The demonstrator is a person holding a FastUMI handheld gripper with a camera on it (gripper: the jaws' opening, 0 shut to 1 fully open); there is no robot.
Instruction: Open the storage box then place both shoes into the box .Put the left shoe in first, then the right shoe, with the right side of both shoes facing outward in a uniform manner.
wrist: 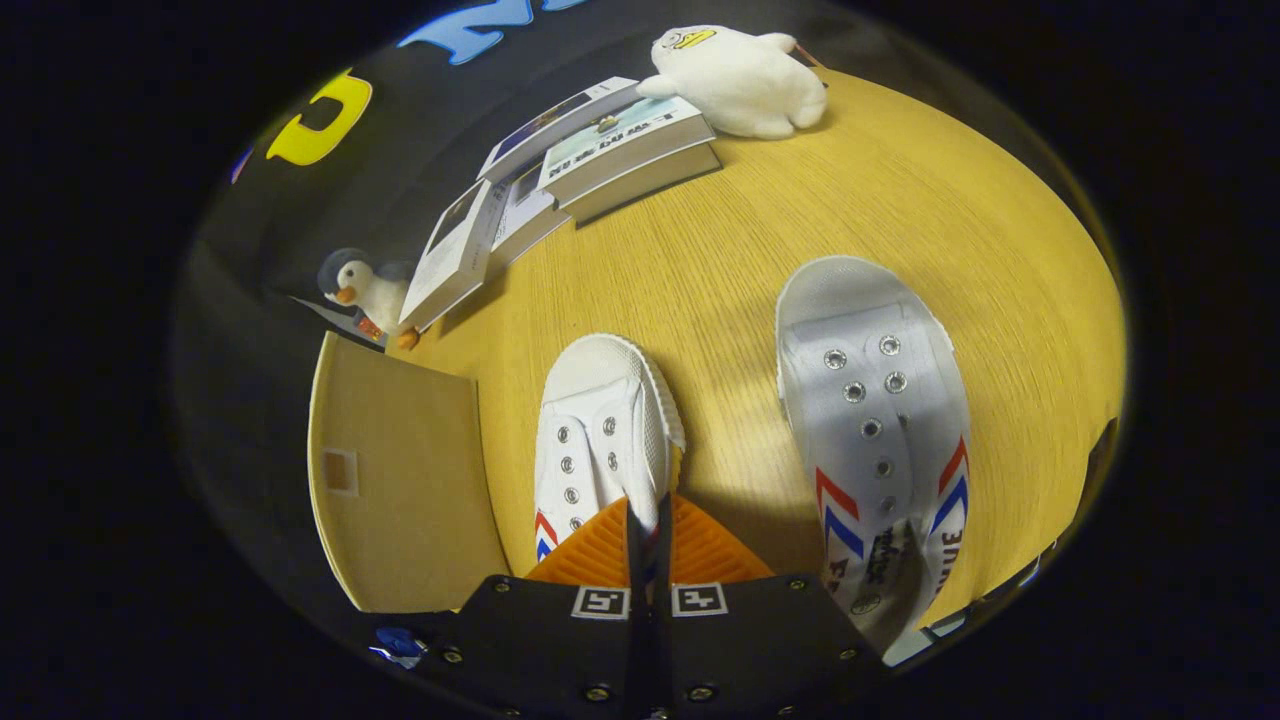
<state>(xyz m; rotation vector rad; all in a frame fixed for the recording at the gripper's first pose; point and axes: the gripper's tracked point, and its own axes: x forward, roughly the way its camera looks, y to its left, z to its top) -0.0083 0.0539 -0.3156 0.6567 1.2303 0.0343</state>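
Two white shoes lie on the bench [760,250], and the claw [648,520] has its fingers together on the near collar of the left shoe [600,430], seemingly pinching it; so thin a hold could let the shoe swing or slip when lifted. Right shoe [880,420] lies well apart on the right, while the storage box [400,480] sits just left of the claw.

Two white shoes [600,440] [875,420] with red and blue chevron stripes are seen on a yellow wood-grain tabletop [900,200].
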